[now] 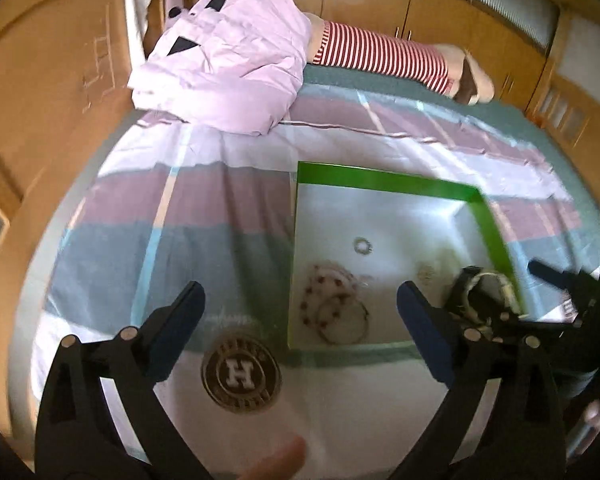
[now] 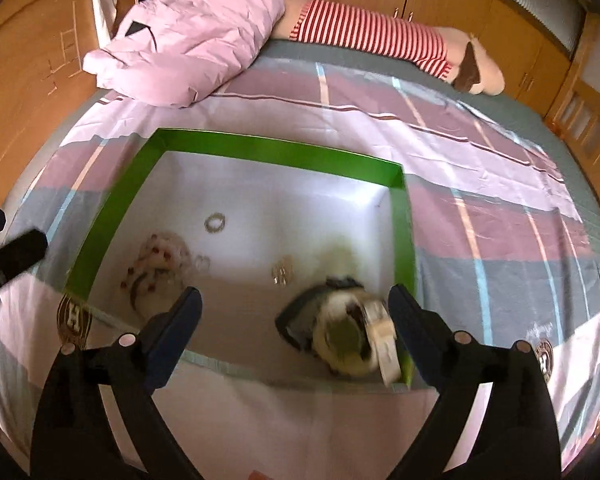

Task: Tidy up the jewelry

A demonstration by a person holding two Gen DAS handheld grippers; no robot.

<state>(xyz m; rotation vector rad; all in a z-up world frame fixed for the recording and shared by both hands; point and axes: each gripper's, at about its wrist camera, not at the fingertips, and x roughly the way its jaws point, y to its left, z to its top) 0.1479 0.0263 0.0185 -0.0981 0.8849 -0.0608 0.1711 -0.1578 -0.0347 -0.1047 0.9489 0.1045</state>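
Observation:
A shallow green-walled box (image 1: pixel 388 180) (image 2: pixel 276 150) with a white floor lies on the bed. Inside lie a red-beaded necklace (image 1: pixel 332 304) (image 2: pixel 160 264), a small ring (image 1: pixel 363 246) (image 2: pixel 215 223), a pale earring pair (image 1: pixel 427 272) (image 2: pixel 283 271) and a blurred watch with dark strap (image 1: pixel 480 288) (image 2: pixel 340 332) in the near right corner. My left gripper (image 1: pixel 300 304) is open above the box's left wall, empty. My right gripper (image 2: pixel 294 308) is open above the box's near edge, with the watch just beyond its right finger (image 2: pixel 416 320); it also shows in the left wrist view (image 1: pixel 556 280).
The box rests on a striped pink, grey and white bedsheet (image 2: pixel 480 184) with round H logos (image 1: pixel 241 373). A pink quilted jacket (image 2: pixel 188 40) and a red-striped plush toy (image 2: pixel 372 36) lie at the far end. Wooden cabinets (image 2: pixel 480 20) stand behind the bed.

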